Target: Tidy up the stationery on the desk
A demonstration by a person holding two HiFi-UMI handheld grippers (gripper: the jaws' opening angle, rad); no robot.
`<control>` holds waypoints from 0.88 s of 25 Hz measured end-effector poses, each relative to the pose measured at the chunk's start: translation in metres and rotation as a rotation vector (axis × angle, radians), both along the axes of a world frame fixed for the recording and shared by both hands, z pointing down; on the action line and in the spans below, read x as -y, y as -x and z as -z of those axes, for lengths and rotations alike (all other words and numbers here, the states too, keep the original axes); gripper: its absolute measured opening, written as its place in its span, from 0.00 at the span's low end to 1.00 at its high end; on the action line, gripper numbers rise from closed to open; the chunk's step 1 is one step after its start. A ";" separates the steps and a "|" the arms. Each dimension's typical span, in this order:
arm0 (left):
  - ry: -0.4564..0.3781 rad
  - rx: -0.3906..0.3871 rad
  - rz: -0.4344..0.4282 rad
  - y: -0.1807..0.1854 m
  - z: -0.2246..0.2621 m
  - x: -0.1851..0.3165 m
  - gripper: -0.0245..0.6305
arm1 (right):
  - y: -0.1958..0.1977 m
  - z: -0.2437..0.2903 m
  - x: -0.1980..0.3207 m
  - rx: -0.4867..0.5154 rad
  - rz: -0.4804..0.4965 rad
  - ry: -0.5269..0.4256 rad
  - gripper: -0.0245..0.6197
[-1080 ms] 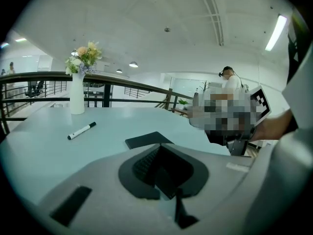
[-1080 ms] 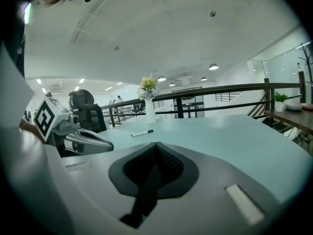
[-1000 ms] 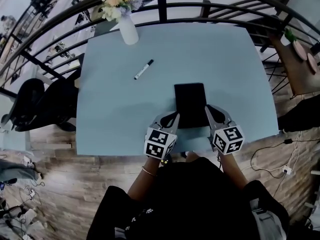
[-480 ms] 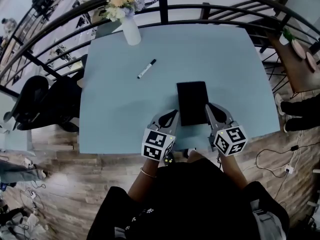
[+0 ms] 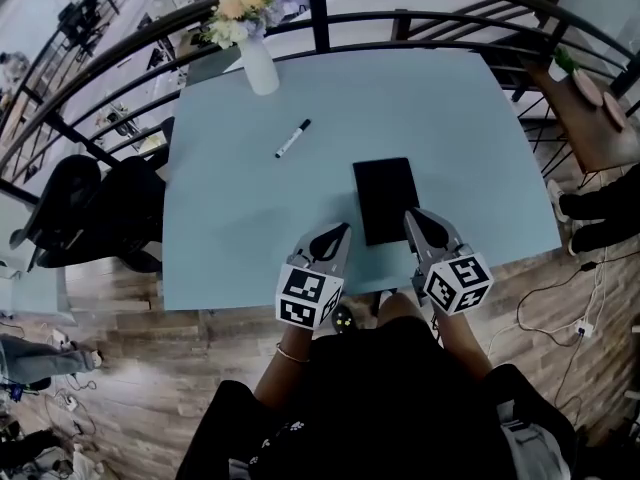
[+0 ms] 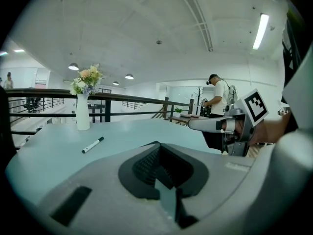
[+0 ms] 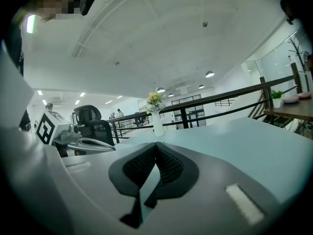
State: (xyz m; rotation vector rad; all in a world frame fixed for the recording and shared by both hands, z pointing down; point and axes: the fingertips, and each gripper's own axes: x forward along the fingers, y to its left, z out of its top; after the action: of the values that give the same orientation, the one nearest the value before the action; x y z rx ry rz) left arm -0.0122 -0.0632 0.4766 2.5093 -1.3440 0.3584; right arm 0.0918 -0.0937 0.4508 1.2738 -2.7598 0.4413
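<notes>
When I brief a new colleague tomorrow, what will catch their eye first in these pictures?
Probably the black rectangular pad lying flat near the front middle of the pale blue desk, flanked by the left tool and right tool, both shut and empty. Next, the white vase of flowers near the far left corner, and a lone marker lying between vase and pad.

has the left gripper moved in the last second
Yes: the left gripper has pulled back a little from the notebook, toward the near edge of the desk.
</notes>
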 end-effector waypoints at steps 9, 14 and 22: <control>-0.025 -0.001 0.078 0.005 0.016 -0.001 0.03 | 0.007 0.015 0.006 0.018 0.066 -0.018 0.05; -0.028 -0.011 0.127 -0.004 0.026 0.009 0.03 | 0.008 0.018 0.014 0.020 0.132 0.005 0.05; -0.016 0.004 0.173 -0.022 0.019 0.018 0.03 | 0.001 0.013 0.026 0.043 0.202 0.028 0.05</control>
State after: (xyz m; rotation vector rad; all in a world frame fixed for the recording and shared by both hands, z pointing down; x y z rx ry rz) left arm 0.0099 -0.0814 0.4573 2.3831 -1.5573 0.3176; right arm 0.0912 -0.1196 0.4378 0.9779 -2.8678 0.4935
